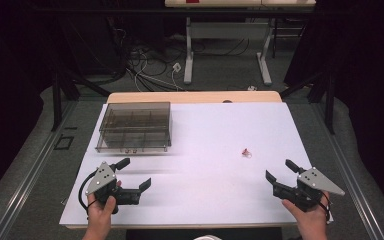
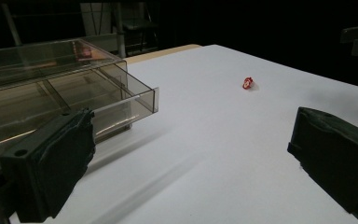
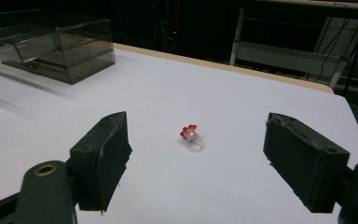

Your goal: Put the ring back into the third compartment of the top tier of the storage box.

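Note:
A small clear ring with a red flower top (image 1: 246, 152) (image 3: 190, 136) (image 2: 248, 83) lies on the white table sheet (image 1: 205, 130), right of centre. My right gripper (image 1: 281, 171) (image 3: 196, 163) rests near the front right corner, open, with the ring a short way ahead of its jaws and apart from them. My left gripper (image 1: 134, 173) (image 2: 191, 158) sits at the front left, open and holding nothing. A smoky clear compartment box (image 1: 135, 126) (image 2: 51, 88) (image 3: 46, 42) stands at the back left, just ahead of the left gripper.
The table's wooden back edge (image 1: 195, 97) shows beyond the sheet. Past it are a white desk frame (image 1: 227, 45) and loose cables (image 1: 145, 65) on the floor. Dark curtains hang at both sides.

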The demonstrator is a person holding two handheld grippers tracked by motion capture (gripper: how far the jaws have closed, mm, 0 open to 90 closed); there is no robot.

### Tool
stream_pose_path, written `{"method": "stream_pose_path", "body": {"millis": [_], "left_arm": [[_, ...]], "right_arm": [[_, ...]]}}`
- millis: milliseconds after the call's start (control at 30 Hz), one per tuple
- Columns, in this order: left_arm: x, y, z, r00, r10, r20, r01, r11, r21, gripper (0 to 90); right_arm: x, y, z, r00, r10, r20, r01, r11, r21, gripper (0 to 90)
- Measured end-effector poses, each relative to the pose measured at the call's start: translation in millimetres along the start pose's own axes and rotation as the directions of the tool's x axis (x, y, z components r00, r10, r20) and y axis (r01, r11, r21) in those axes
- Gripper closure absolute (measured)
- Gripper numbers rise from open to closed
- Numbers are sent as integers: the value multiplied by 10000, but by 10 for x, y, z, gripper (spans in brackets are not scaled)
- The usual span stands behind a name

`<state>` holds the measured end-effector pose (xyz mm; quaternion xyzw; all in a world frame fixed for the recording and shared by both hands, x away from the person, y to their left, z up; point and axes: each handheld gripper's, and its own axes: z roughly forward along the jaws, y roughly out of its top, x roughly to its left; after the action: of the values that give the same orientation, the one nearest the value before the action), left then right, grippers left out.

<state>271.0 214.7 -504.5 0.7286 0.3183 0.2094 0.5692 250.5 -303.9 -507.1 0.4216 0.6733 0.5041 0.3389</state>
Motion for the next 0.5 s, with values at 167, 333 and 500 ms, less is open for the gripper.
{"method": "stream_pose_path", "body": {"millis": [167, 333, 500], "left_arm": [[-18, -2, 5, 10000, 75, 23, -75, 10000, -1, 5], [-9, -14, -9, 10000, -37, -79, 38, 10000, 91, 6], [-9, -13, -28, 9999, -112, -120, 113, 9999, 66, 5]], "right_arm": [[-3, -23, 52, 9999, -161, -60, 162, 9997, 165, 246], [-27, 46, 112, 9997, 114, -238, -109, 9997, 206, 296], [-53, 107, 207, 9991, 99, -405, -77, 9985, 550, 317]]}}
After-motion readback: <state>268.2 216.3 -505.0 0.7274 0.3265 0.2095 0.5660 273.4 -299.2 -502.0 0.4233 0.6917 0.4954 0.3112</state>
